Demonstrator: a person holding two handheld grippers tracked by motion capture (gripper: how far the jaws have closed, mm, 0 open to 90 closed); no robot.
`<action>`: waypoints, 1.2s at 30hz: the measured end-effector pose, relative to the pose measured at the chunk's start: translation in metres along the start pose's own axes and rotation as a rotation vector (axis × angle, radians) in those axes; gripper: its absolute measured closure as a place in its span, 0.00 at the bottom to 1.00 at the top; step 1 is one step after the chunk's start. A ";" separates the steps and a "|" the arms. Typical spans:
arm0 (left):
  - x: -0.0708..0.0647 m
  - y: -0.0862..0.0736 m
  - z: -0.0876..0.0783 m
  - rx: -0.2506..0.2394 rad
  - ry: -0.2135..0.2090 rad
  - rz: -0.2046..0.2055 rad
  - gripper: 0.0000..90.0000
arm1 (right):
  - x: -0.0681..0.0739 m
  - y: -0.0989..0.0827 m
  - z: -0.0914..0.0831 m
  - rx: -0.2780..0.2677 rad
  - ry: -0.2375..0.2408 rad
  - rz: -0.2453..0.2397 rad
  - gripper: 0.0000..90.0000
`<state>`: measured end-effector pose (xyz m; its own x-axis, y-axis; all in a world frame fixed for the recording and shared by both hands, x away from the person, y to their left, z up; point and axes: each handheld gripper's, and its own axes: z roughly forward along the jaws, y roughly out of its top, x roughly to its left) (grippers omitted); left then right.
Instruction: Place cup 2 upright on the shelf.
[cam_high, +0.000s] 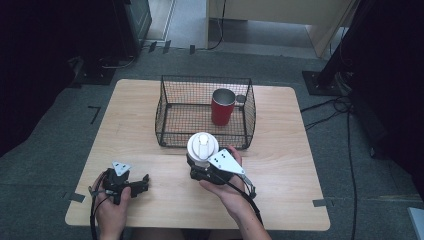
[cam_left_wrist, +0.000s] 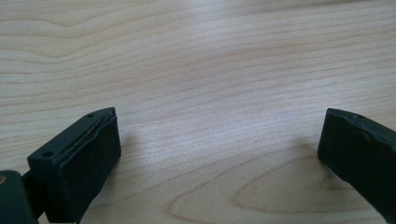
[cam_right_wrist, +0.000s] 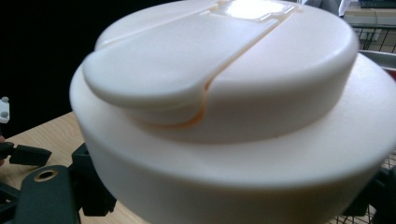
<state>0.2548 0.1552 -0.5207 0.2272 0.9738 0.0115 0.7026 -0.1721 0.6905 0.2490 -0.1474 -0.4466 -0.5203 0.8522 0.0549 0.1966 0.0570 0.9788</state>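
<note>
A white cup with a flip-top lid (cam_high: 202, 145) is held just above the wooden table (cam_high: 285, 165), in front of the wire basket. My right gripper (cam_high: 199, 164) is shut on its lower body, under the lid. In the right gripper view the lid (cam_right_wrist: 224, 93) is very close, and the black jaws stand low on either side of the cup. My left gripper (cam_high: 136, 184) rests on the table at the near left. Its jaws are open, and its fingers (cam_left_wrist: 86, 158) have bare wood between them.
A black wire basket (cam_high: 165, 120) stands at the middle of the table. A red metal tumbler (cam_high: 222, 107) stands upright in its right half, with a small grey object (cam_high: 241, 99) just behind it. Cables and stand bases lie on the floor around the table.
</note>
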 end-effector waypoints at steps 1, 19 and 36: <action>0.000 0.000 0.000 0.000 0.000 0.000 0.00 | 0.000 0.000 0.000 0.000 0.000 0.000 0.18; 0.000 0.000 0.000 0.003 0.000 0.001 0.00 | 0.004 0.035 0.006 -0.065 0.002 -0.024 0.18; 0.000 0.000 0.000 0.002 0.000 -0.001 0.00 | 0.007 0.063 0.017 -0.123 0.007 -0.026 0.18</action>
<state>0.2547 0.1551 -0.5206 0.2268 0.9739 0.0107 0.7039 -0.1715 0.6893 0.2714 -0.1292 -0.3878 -0.5302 0.8474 0.0297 0.0791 0.0145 0.9968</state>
